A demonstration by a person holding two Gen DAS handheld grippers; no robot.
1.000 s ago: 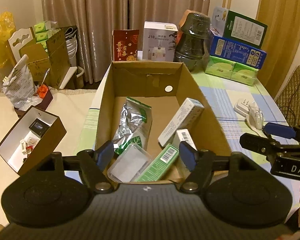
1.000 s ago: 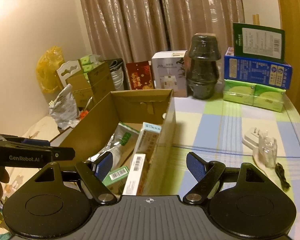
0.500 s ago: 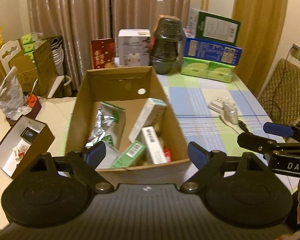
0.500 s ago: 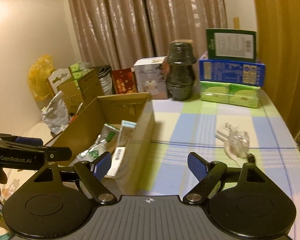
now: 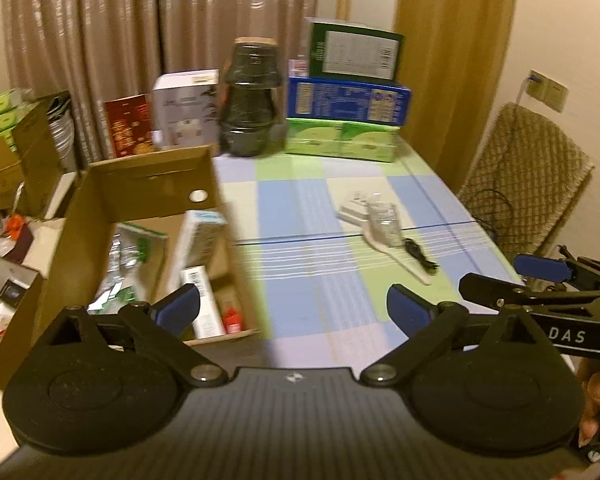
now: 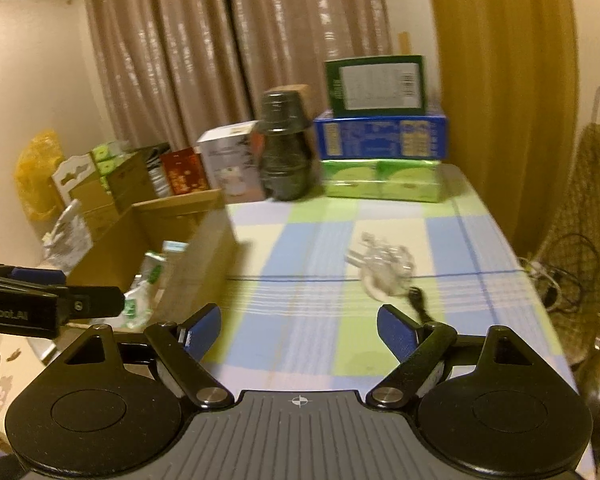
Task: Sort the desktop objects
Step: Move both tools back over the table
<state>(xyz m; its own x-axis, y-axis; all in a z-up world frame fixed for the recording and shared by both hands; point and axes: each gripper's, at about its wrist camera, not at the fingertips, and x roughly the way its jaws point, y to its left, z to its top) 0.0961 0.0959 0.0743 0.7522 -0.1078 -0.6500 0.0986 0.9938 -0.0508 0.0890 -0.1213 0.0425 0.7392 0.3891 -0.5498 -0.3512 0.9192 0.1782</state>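
Observation:
An open cardboard box (image 5: 112, 184) (image 6: 204, 252) sits at the table's left edge, holding several small cartons and foil packets (image 5: 196, 248). On the checked tablecloth to its right lie a white charger with a clear plastic bag (image 5: 374, 218) (image 6: 384, 270) and a black cable (image 5: 420, 258). My left gripper (image 5: 292, 310) is open and empty, hovering over the box's near right corner. My right gripper (image 6: 300, 330) is open and empty above the cloth, short of the charger. Each gripper shows at the edge of the other's view.
Along the table's far edge stand a dark stacked pot (image 5: 252, 100), a white carton (image 5: 184, 108), a red packet (image 5: 128, 124) and blue and green boxes (image 5: 348, 120). A chair (image 5: 524, 184) stands at the right. More boxes (image 5: 4, 148) lie at the left.
Both grippers have swung to the right, away from the box's middle toward the open tablecloth and charger. Both stay open and empty. The current frames are motion-blurred.

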